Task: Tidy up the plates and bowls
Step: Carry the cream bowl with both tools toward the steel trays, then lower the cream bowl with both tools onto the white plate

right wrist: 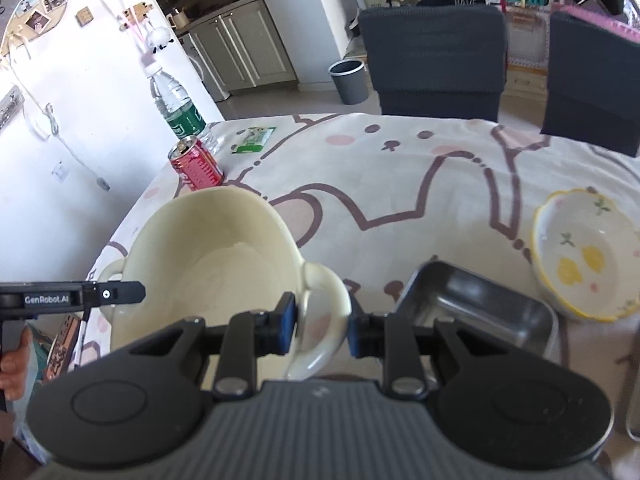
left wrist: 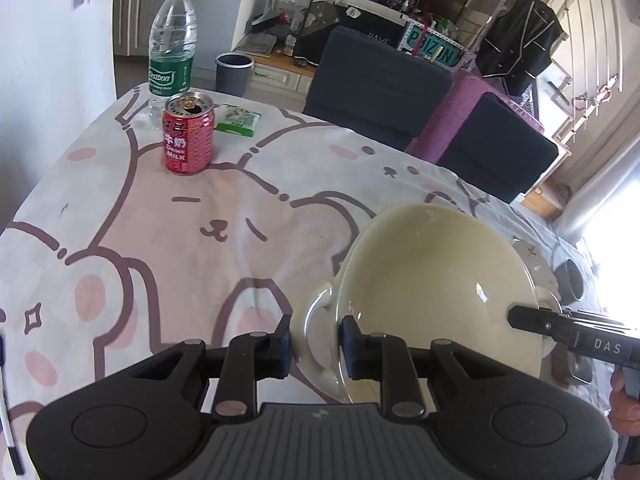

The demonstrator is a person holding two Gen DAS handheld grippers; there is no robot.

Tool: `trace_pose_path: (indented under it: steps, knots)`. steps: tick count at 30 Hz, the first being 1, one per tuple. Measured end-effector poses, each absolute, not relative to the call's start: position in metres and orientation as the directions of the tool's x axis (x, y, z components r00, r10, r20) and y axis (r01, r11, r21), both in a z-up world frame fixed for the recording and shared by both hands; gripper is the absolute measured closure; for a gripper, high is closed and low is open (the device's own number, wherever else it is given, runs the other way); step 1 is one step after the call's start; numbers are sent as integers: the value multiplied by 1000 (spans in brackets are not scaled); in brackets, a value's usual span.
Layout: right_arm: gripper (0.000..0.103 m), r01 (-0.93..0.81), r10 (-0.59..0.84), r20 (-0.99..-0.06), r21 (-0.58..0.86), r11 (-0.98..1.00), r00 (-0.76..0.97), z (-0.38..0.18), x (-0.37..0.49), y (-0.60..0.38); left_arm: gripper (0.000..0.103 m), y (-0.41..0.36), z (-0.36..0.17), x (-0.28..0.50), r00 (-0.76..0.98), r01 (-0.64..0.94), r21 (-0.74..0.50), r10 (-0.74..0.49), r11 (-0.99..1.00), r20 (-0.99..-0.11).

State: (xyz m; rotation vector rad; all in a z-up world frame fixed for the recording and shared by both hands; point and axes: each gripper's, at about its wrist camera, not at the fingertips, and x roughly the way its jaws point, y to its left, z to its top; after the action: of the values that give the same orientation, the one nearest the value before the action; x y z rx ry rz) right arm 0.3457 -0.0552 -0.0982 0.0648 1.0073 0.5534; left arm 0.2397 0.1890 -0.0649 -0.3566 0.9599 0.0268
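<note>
carrying the cream bowl (left wrist: 432,280) by both ears, you have the left tool (left wrist: 314,344) clamped on one loop handle (left wrist: 310,332) and the right tool (right wrist: 322,330) clamped on the opposite handle (right wrist: 324,308), each pair of blue pads pressing either side of its loop. the bowl appears to hang clear of the worktop (left wrist: 180,240), tilted so its empty inside faces the cameras, with the red can (left wrist: 188,134) and the water bottle (left wrist: 172,44) well apart behind it. to do this step well, keep both hands level with each other and move them as one, because any twist between the two grips will likely lever a glazed handle out of the pads. hold the squeeze steady; the ceramic looks slick. a sensible home seems to be near the other dishes on the right: the steel tray (right wrist: 480,312) just beside your right tool and the flowered bowl (right wrist: 584,256) past it. clear the tray's rim before you lower, set the base flat, and only then part the pads.
</note>
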Motion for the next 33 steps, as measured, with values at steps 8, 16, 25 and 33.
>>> trace_pose_path:
  steps: [8, 16, 25, 33]
  knots:
    - [73, -326, 437, -778, 312, 892, 451, -83, 307, -88, 77, 161, -53, 216, 592, -126, -300, -171, 946, -787]
    - [74, -256, 406, -775, 319, 913, 483, -77, 271, -122, 77, 132, -51, 199, 592, -75, -317, -213, 945, -777]
    - [75, -168, 358, -791, 317, 933, 496, -83, 244, -157, 77, 98, -67, 194, 562, -5, -327, -268, 945, -783]
    - [75, -141, 326, -814, 295, 945, 480, -95, 231, -174, 77, 82, -88, 195, 531, 33, -333, -299, 942, -793]
